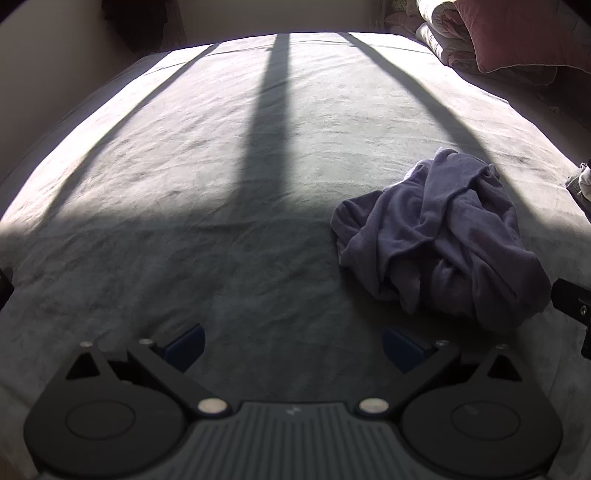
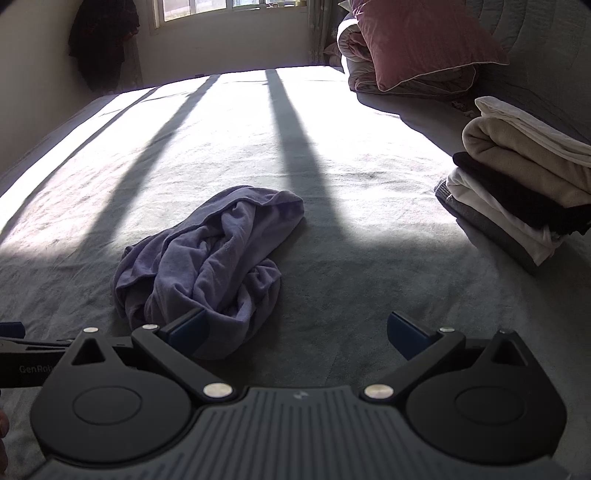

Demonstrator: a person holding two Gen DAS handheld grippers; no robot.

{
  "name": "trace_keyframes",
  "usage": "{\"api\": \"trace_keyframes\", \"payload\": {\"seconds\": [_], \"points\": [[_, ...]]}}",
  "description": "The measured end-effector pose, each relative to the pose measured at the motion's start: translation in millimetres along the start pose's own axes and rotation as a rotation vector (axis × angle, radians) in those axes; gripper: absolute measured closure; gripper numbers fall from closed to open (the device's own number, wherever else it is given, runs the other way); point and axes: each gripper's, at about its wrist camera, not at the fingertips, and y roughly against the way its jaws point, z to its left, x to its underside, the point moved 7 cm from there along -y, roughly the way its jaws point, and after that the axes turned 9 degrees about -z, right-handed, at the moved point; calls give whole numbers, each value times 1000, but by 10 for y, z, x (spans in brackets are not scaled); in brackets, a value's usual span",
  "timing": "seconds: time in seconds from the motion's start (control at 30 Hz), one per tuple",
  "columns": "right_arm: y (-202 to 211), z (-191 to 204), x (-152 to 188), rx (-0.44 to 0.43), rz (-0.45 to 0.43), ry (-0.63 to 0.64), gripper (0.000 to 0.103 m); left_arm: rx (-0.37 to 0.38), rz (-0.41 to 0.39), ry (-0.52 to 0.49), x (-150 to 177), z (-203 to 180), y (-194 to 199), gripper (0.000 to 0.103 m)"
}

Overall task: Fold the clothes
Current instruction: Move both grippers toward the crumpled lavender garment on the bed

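A crumpled purple garment (image 1: 439,236) lies in a heap on the grey bed sheet (image 1: 207,177). In the left wrist view it is ahead and to the right of my left gripper (image 1: 293,345), which is open and empty above the sheet. In the right wrist view the garment (image 2: 207,258) lies ahead and to the left of my right gripper (image 2: 295,332), which is open and empty; its left fingertip (image 2: 188,328) overlaps the garment's near edge in the view. The right gripper's edge shows at the far right of the left wrist view (image 1: 574,302).
A stack of folded clothes (image 2: 517,184) sits on the bed at the right. A pink pillow (image 2: 417,40) and rolled duvet (image 2: 351,48) lie at the far right corner. A window (image 2: 229,7) and hanging dark clothes (image 2: 99,40) are beyond the bed. Window-bar shadows cross the sheet.
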Motion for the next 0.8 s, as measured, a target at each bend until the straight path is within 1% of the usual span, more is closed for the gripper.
{"api": "trace_keyframes", "payload": {"seconds": [0.13, 0.23, 0.8], "points": [[39, 46, -22, 27, -33, 85, 0, 0, 5, -2, 5, -10, -17, 0], [50, 72, -14, 28, -40, 120, 0, 0, 8, -4, 10, -24, -27, 1], [27, 115, 50, 14, -12, 150, 0, 8, 31, -28, 53, -100, -70, 1]]}}
